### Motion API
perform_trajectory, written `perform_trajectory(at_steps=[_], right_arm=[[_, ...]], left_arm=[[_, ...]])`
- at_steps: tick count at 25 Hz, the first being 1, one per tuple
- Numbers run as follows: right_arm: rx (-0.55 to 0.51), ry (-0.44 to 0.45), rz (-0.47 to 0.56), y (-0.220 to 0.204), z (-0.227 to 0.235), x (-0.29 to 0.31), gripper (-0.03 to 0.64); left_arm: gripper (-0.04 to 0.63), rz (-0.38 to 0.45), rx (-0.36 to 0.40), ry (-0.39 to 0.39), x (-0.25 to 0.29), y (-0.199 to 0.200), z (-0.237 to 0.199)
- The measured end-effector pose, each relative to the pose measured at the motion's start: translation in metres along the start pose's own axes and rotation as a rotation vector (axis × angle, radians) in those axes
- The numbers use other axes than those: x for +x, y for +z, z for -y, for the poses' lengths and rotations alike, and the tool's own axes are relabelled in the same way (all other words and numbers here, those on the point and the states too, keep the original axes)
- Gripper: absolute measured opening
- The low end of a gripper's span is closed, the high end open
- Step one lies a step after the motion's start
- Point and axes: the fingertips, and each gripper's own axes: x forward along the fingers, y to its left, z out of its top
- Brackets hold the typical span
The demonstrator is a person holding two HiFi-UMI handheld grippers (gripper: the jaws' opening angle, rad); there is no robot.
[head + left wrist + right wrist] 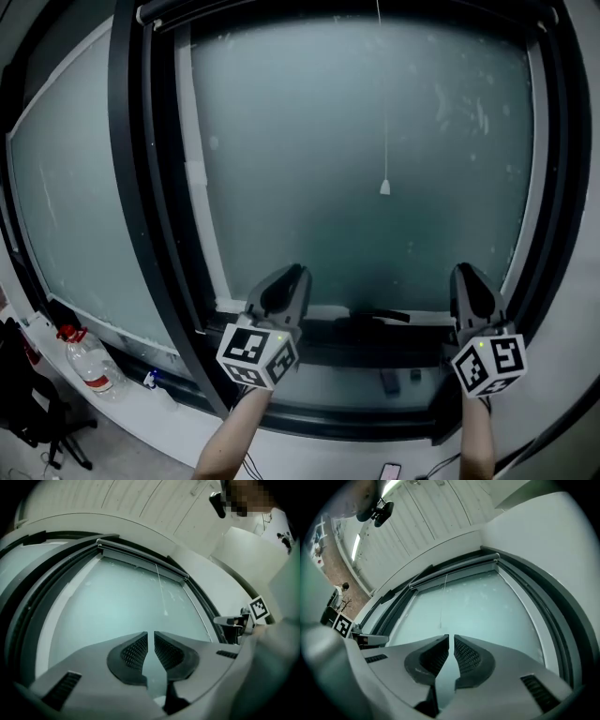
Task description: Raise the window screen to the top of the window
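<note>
The window screen's bar (337,11) sits at the top of the frosted window pane (366,159), and a thin pull cord (384,187) with a small end piece hangs down from it. Both grippers are low, by the sill. My left gripper (286,281) points up at the pane's lower left corner, and my right gripper (466,277) points up at its lower right. In the left gripper view the jaws (150,634) stand a narrow gap apart with nothing between them. The right gripper (451,638) looks the same. The bar (140,562) (454,571) shows high above both.
A dark handle (380,316) lies on the sill (328,375) between the grippers. A plastic bottle with a red cap (89,361) stands at the lower left beside a black chair (28,403). A second pane (75,206) lies to the left behind the dark frame (141,187).
</note>
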Motion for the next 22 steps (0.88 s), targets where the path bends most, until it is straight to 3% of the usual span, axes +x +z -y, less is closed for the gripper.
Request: perform_trajectory(at_steps=[6,9,13,18,20,22], right_arm=[[0.119,-0.072,-0.219,-0.101,-0.033,-0.092,0.039],[0.195,-0.119,-0.314,-0.144,-0.048,-0.136,0.038],[0.184,-0.056,-0.463,-0.19,-0.074,-0.169,0.039],[0.118,0.036,-0.498,-0.19,-0.091,-0.191,0.038],[0.1,0.048,-0.498,-0.189,-0.095,-0.202,0.039],[0.103,0.051,-0.507,-0.189,-0.095,-0.213,0.038]], left_arm=[[0.045,-0.149,-0.175,0.074,-0.081,-0.089,0.045],[0.046,-0.201,-0.162,0.131,-0.112,-0.134,0.067],[0.044,-0.293,-0.158,0.135,-0.13,-0.175,0.087],[0.044,-0.304,-0.082,0.121,-0.15,-0.16,0.111],[0.045,-0.302,-0.029,0.107,-0.156,-0.157,0.123],[0.046,-0.306,-0.023,0.088,-0.161,-0.157,0.136]])
